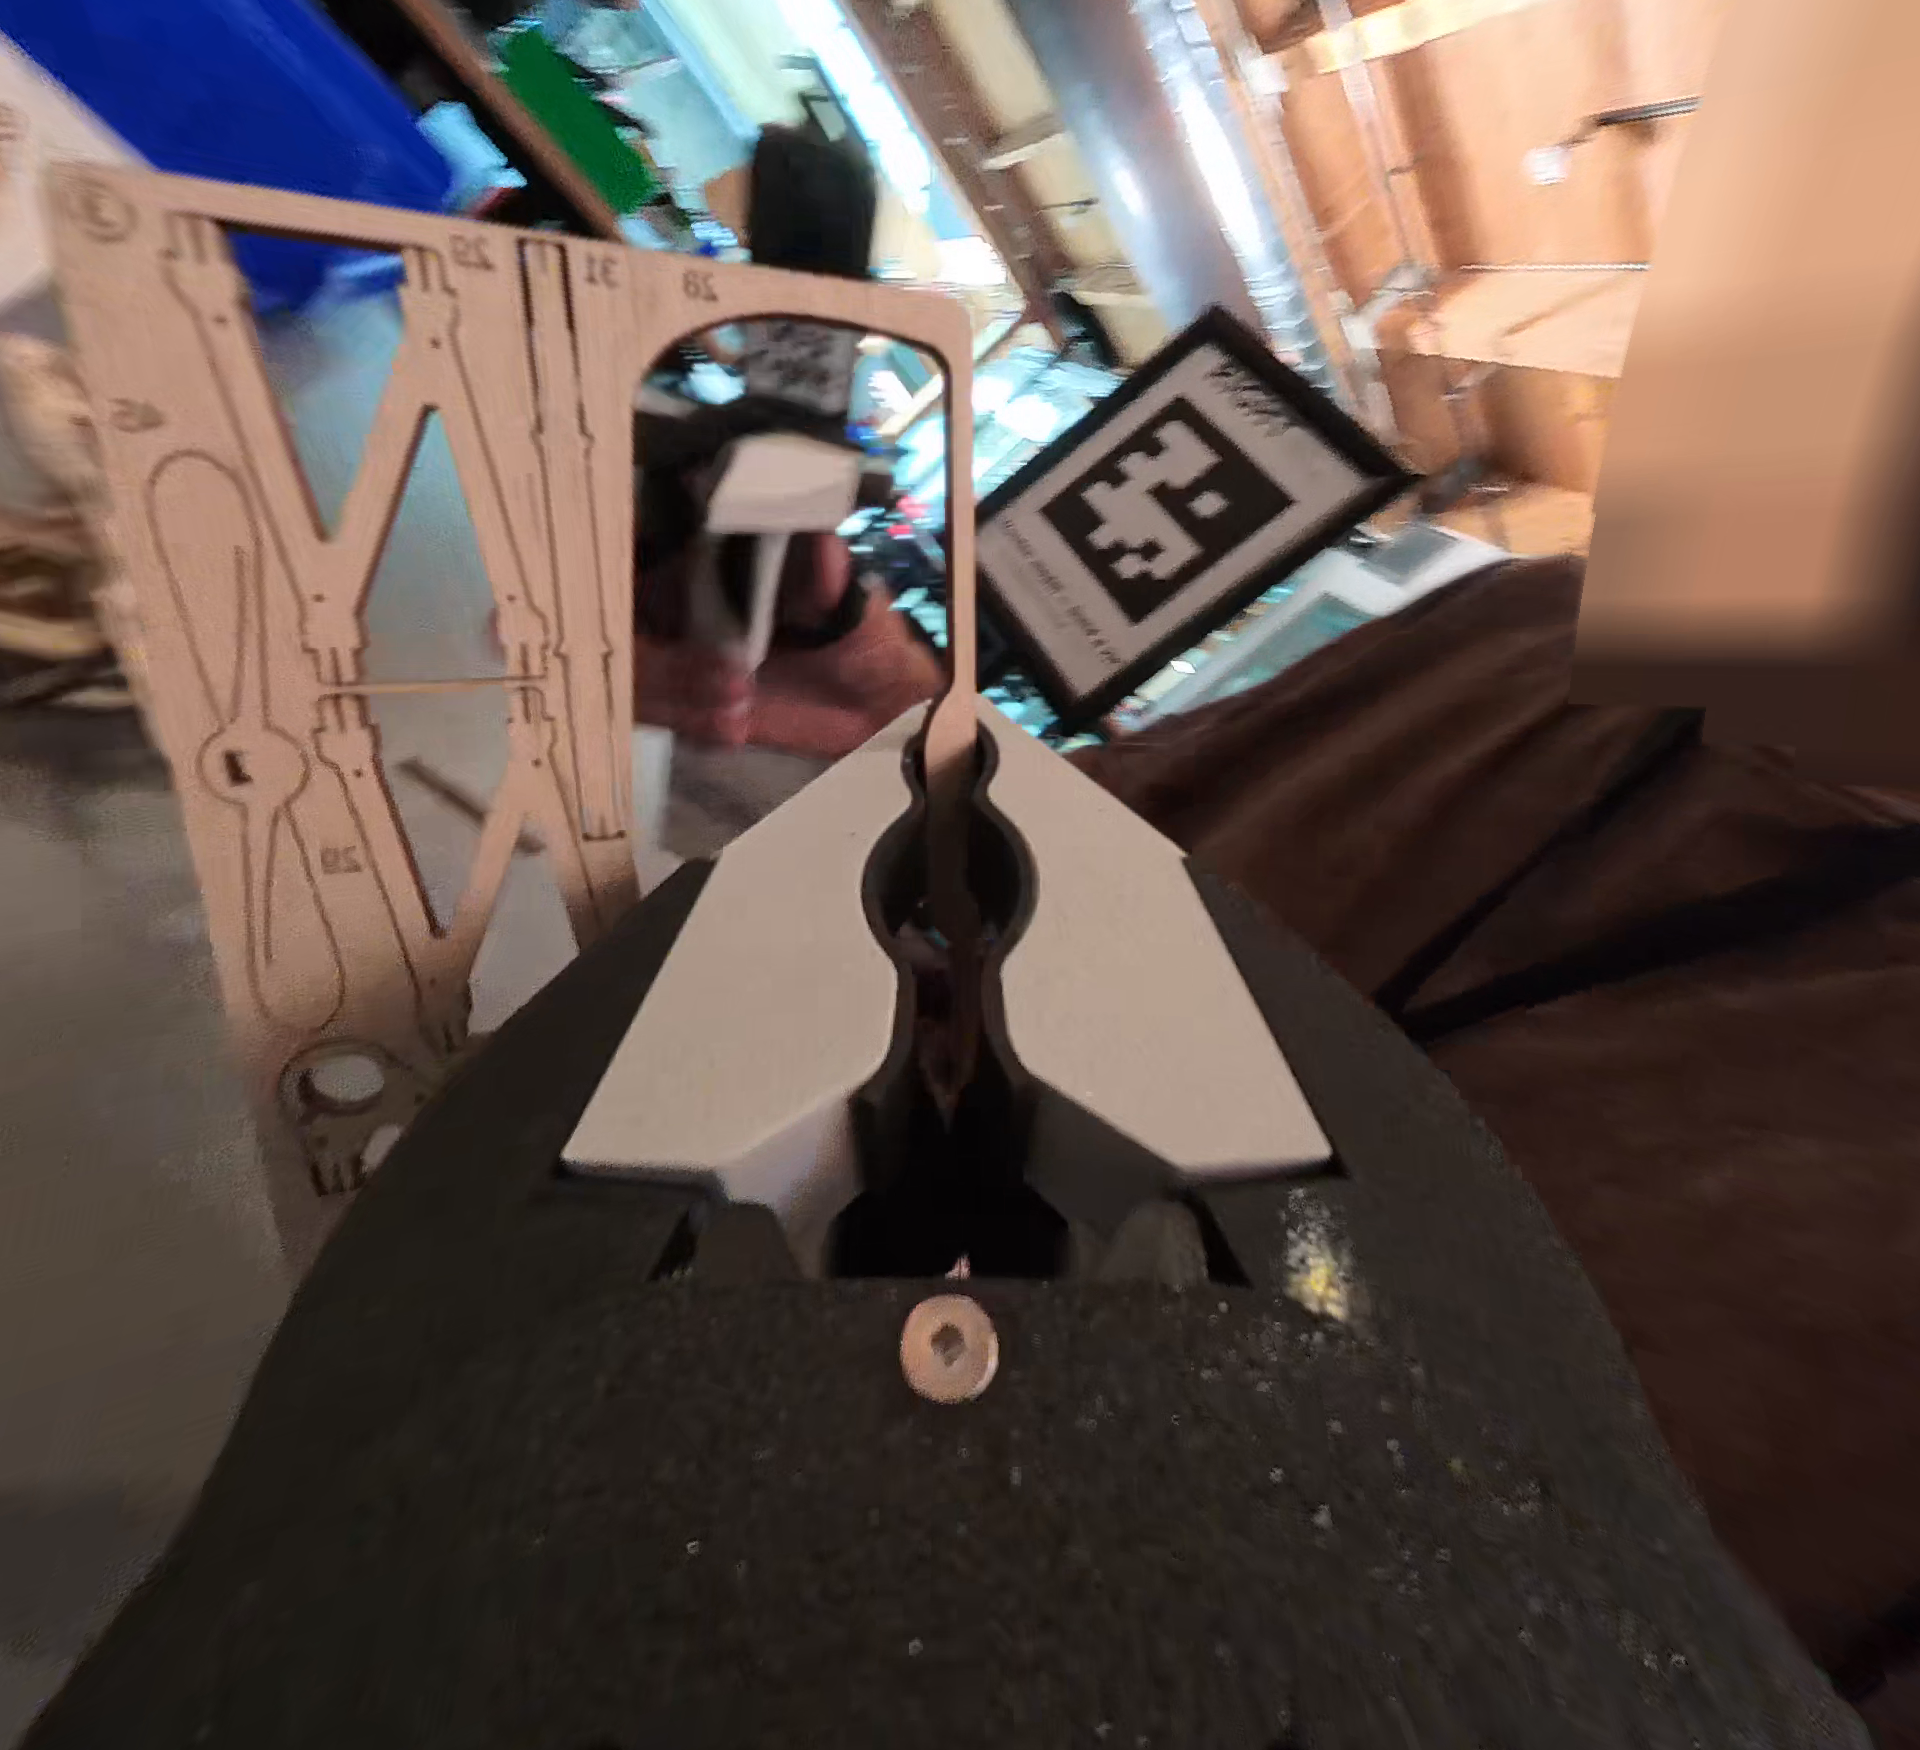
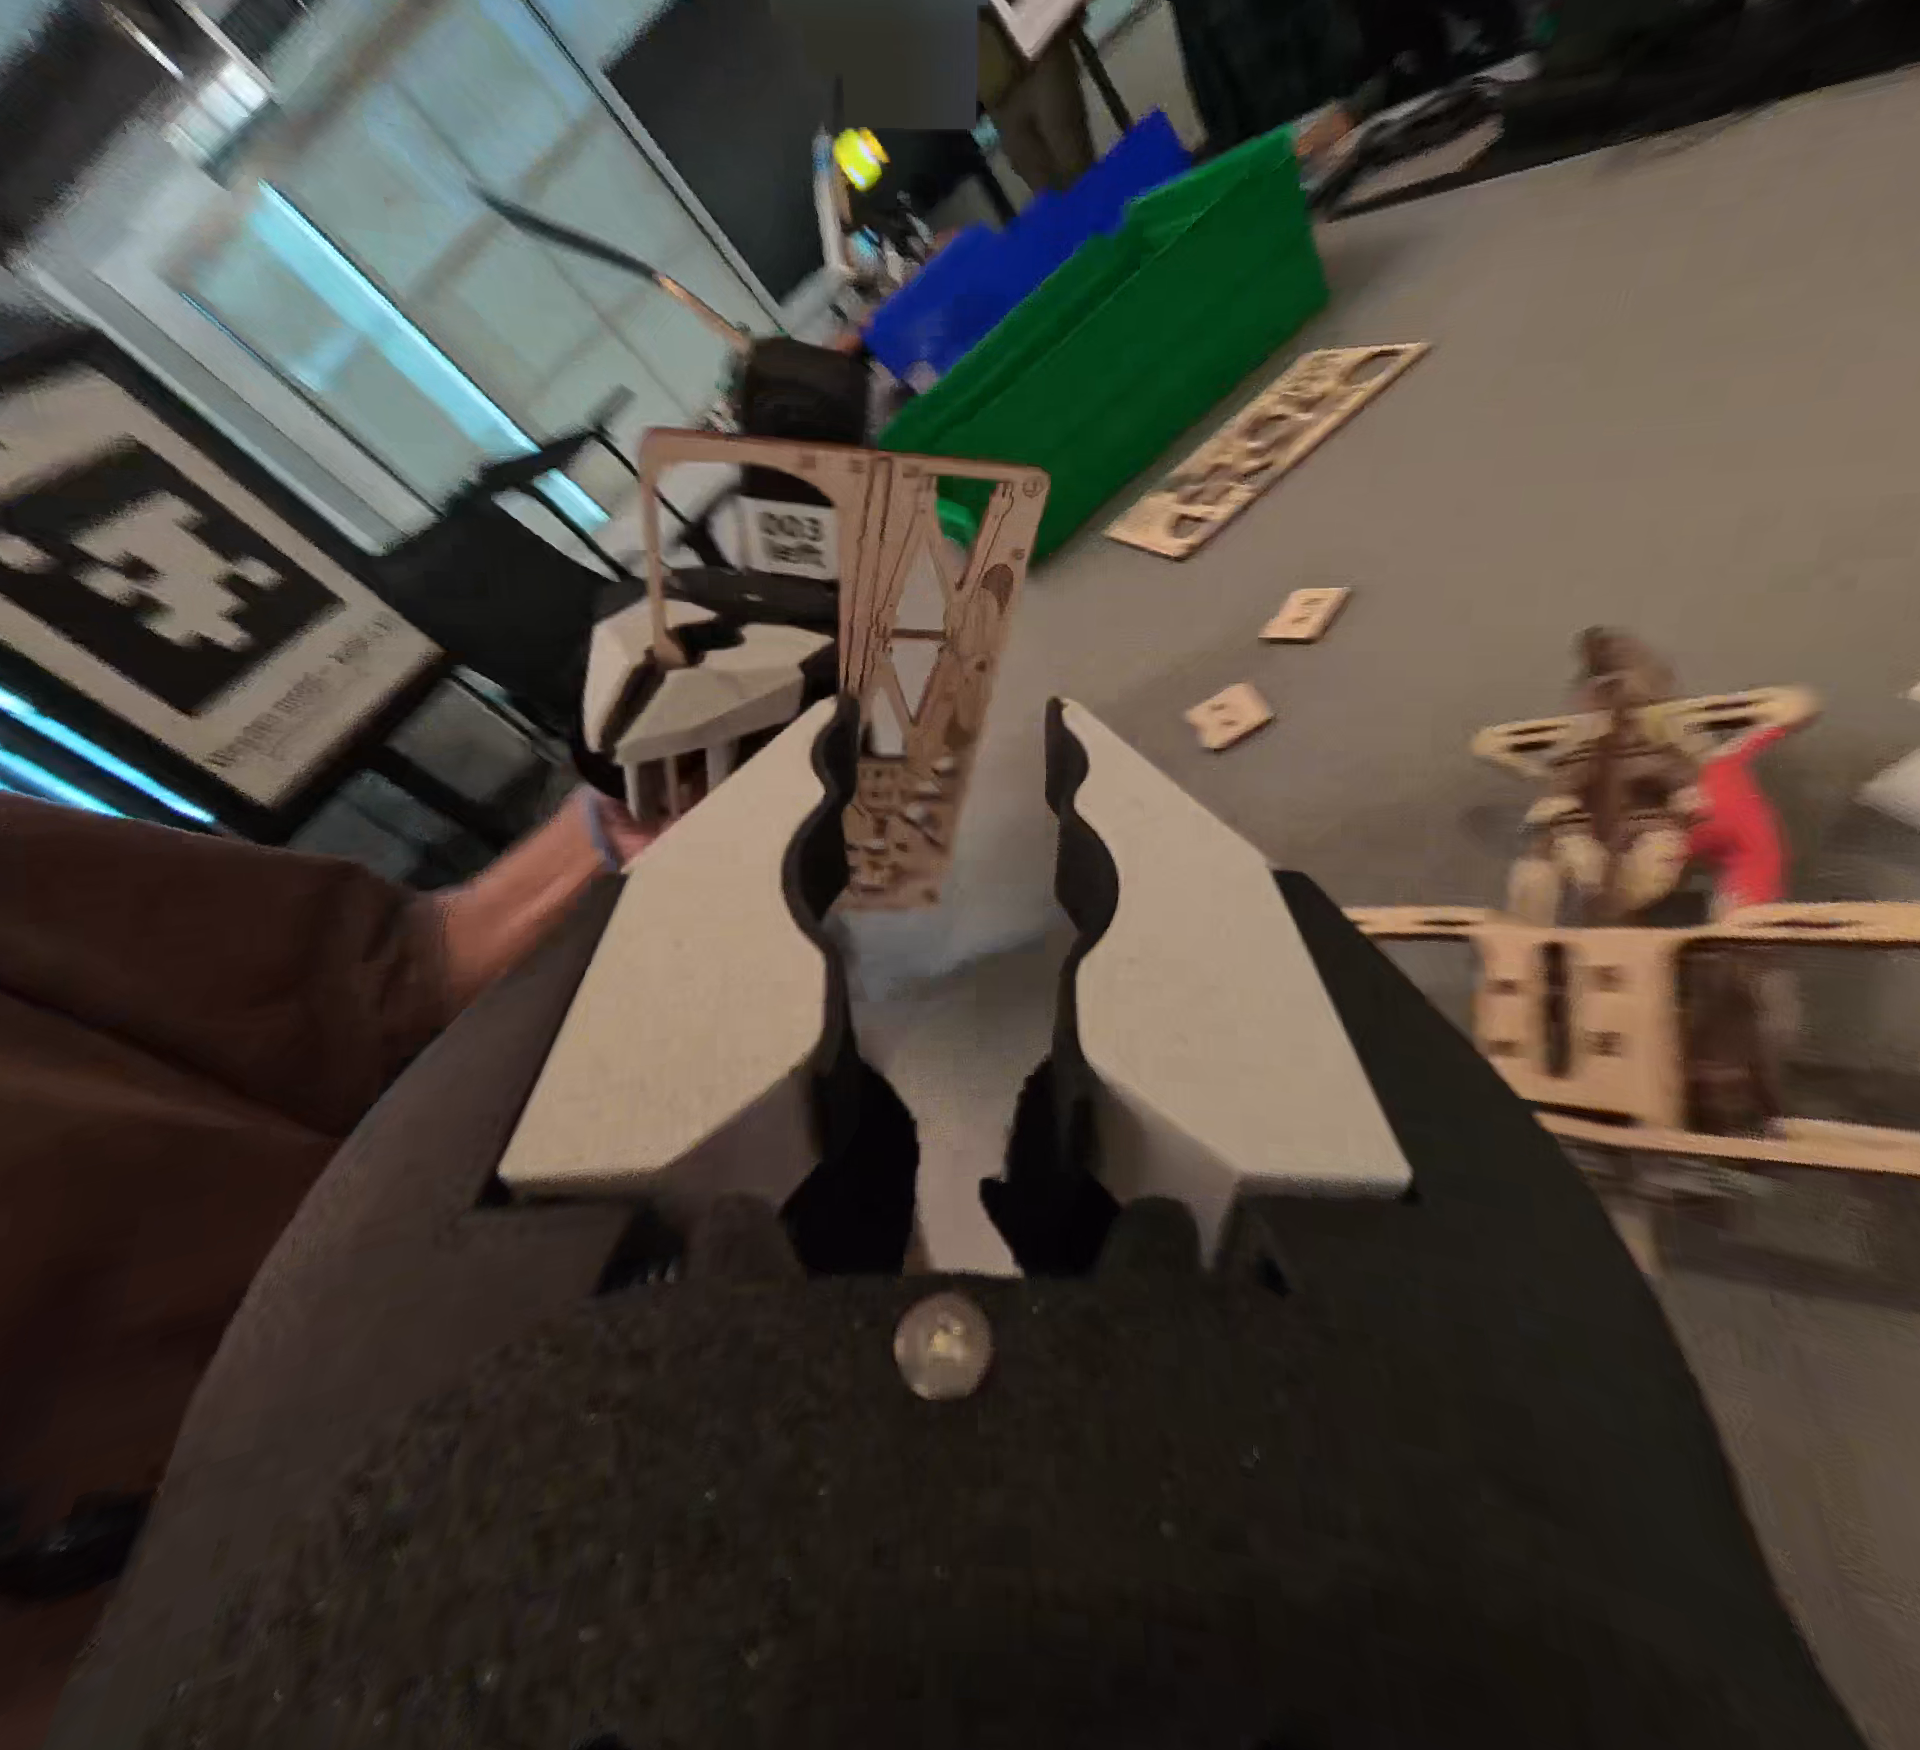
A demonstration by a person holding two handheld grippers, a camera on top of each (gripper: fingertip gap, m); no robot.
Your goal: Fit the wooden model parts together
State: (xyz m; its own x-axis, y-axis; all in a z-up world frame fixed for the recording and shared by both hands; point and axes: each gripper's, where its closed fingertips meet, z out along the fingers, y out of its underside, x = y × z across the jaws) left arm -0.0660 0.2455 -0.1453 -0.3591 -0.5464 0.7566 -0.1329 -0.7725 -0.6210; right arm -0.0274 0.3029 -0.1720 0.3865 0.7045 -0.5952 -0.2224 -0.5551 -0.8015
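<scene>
My left gripper [image 1: 951, 744] is shut on the thin edge of a laser-cut wooden parts sheet [image 1: 343, 578], held upright in the air. The sheet has several cut-out holes and engraved parts still in it. In the right wrist view the same sheet [image 2: 935, 620] stands just beyond my right gripper [image 2: 951, 724], which is open and empty, with the sheet's lower end between its fingertips. The left gripper [image 2: 686, 661] shows behind the sheet there, gripping its far edge. A partly built wooden model [image 2: 1621, 869] stands on the grey table at the right.
A second parts sheet [image 2: 1268, 453] lies flat by a green bin [image 2: 1122, 381] and a blue bin [image 2: 1029, 246]. Two small square wooden pieces [image 2: 1304, 614] [image 2: 1229, 716] lie loose on the grey table [image 2: 1662, 350]. Framed marker boards [image 1: 1184, 516] stand around. A brown sleeve [image 2: 156, 1025] is at the left.
</scene>
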